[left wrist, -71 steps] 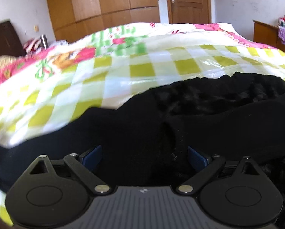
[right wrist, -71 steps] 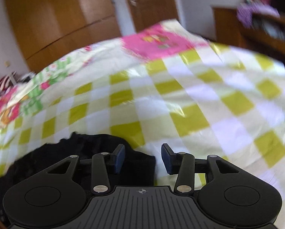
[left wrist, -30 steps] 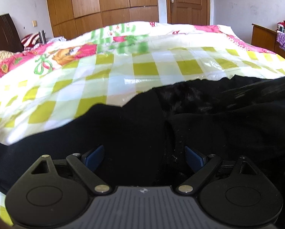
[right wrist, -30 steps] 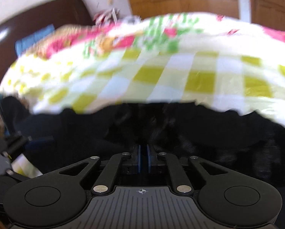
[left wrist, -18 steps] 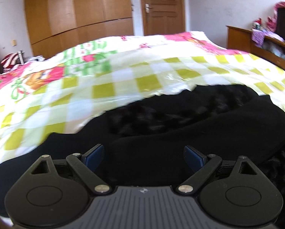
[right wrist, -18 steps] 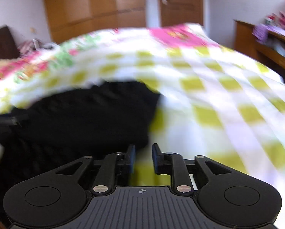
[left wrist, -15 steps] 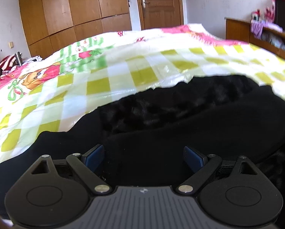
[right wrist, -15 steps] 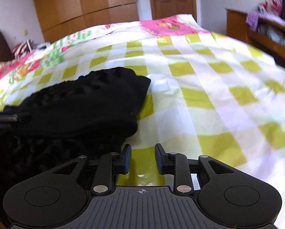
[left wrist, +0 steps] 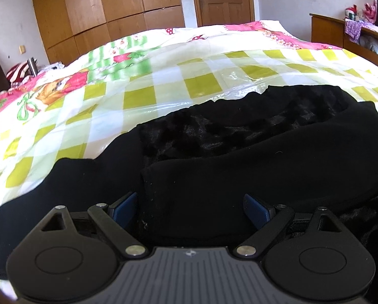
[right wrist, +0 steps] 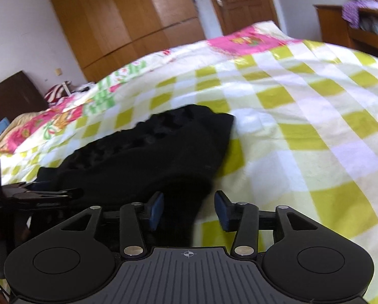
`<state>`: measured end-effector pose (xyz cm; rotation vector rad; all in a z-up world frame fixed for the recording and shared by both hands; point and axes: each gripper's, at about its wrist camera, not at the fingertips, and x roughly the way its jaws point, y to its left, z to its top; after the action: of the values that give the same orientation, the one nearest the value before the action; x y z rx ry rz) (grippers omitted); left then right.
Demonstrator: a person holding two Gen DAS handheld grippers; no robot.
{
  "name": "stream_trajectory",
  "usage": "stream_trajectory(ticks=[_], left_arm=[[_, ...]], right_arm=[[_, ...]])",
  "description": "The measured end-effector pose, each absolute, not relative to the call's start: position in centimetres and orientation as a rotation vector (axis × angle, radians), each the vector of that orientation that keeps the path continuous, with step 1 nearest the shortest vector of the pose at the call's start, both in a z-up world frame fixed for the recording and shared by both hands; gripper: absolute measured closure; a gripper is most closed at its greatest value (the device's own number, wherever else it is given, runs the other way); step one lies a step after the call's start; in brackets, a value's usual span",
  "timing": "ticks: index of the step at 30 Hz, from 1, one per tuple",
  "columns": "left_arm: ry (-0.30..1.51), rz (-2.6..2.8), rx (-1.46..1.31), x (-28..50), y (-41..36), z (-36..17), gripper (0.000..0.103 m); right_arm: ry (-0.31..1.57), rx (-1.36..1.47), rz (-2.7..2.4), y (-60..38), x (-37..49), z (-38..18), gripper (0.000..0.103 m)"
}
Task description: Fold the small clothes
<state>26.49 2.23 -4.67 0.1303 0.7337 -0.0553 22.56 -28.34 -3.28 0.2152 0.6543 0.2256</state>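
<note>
Two claws, both open, nothing gripped.

Left wrist view: left claw [left wrist: 190, 209] has jaws spread wide, w/ the black garment [left wrist: 239, 157] filling the gap and running from 9 to 3 o'clock ahead of it. A smooth folded band lies nearest; fuzzier fabric sits behind at 12. Bed [left wrist: 163, 86] w/ checked cover beyond. To fold well, I'd judge: pinch the near edge low, both layers, lift only slightly, carry fwd evenly.

Right wrist view: right claw [right wrist: 189, 210] is parted over the garment's [right wrist: 163, 152] right end; cloth spreads from 12 toward 10 o'clock, bare checked cover [right wrist: 302, 131] at 1–3. Left claw [right wrist: 41, 188] shows at 9. Prob. best to grab the corner squarely, matching the left's height.
</note>
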Motion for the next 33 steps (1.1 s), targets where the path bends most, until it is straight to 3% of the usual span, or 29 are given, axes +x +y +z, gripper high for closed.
stream_trajectory(ticks=[3, 5, 10, 13, 16, 24, 33], left_arm=[[0.731, -0.057, 0.137, 26.5, 2.3, -4.7, 0.000], [0.730, -0.055, 0.135, 26.5, 2.4, -4.8, 0.000], [0.724, -0.034, 0.109, 26.3, 3.1, -5.1, 0.000], [0.721, -0.038, 0.101, 26.1, 3.5, -5.5, 0.000], [0.720, -0.024, 0.121, 25.9, 3.7, -5.6, 0.000], [0.695, 0.024, 0.149, 24.3, 5.6, -5.2, 0.000], [0.681, 0.069, 0.086, 23.9, 8.1, -5.3, 0.000]], right_arm=[[0.671, 0.104, 0.142, -26.8, 24.1, -4.0, 0.059], [0.697, 0.096, 0.082, -26.7, 25.2, -4.7, 0.077], [0.670, 0.201, 0.040, -28.6, 24.3, -4.1, 0.088], [0.637, 0.180, 0.006, -28.4, 23.0, -3.5, 0.089], [0.735, 0.123, -0.004, -27.8, 24.0, -5.4, 0.089], [0.686, 0.060, 0.020, -27.4, 20.9, -1.1, 0.081], [0.654, -0.079, 0.294, -17.9, 24.7, -0.3, 0.080]])
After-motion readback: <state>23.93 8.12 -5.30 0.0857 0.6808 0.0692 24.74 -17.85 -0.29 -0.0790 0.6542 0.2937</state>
